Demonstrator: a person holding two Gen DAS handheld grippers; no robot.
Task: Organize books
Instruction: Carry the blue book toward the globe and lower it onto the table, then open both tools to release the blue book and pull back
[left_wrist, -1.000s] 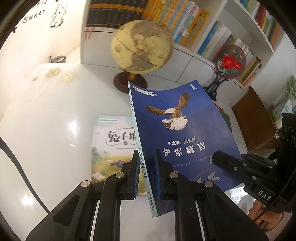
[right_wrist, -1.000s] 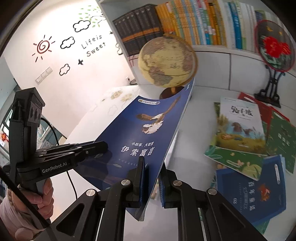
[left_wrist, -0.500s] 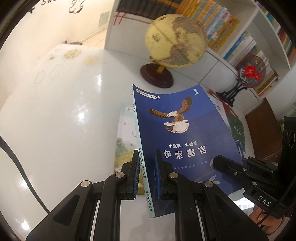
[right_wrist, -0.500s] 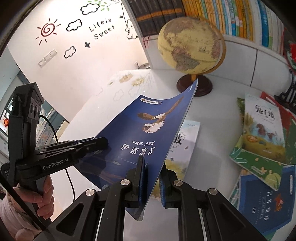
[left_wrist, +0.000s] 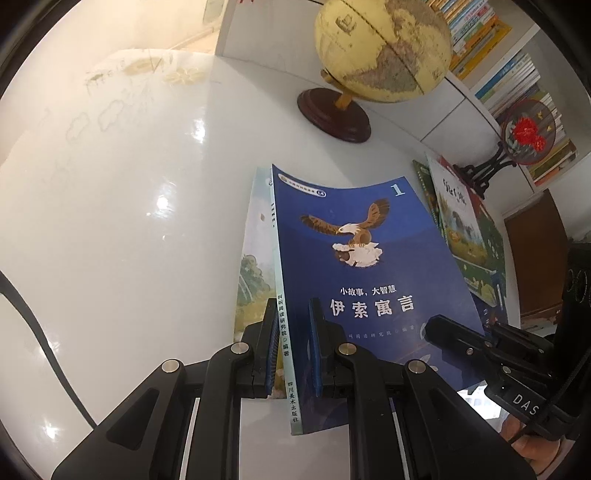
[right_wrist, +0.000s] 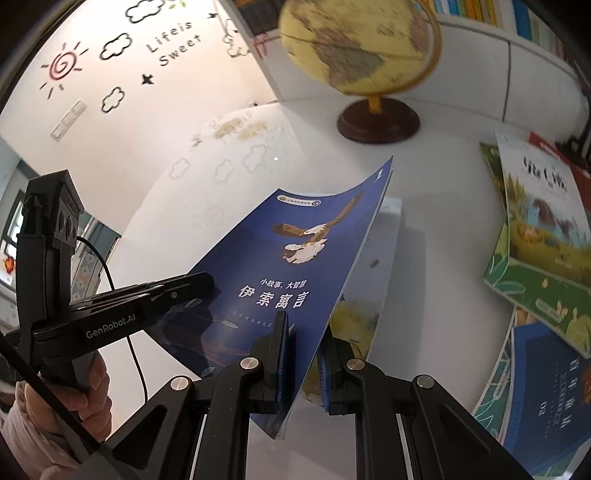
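Note:
A blue book with an eagle on its cover (left_wrist: 369, 266) is held by both grippers just above the white table. My left gripper (left_wrist: 293, 325) is shut on its spine edge. My right gripper (right_wrist: 304, 343) is shut on its opposite long edge and also shows in the left wrist view (left_wrist: 454, 334). The blue book (right_wrist: 280, 266) hangs over a pale illustrated book (left_wrist: 255, 258) that lies flat on the table; its cover (right_wrist: 369, 295) shows under the blue book's edge.
A globe (left_wrist: 380, 48) on a dark round base stands behind the books. Several loose books (right_wrist: 543, 229) lie on the table to the right, by a red fan ornament (left_wrist: 528, 133). Bookshelves line the back wall. The white table (left_wrist: 129, 221) extends left.
Both grippers have carried the blue book lower and forward, so it now covers most of the pale book. The views tilt down toward the table.

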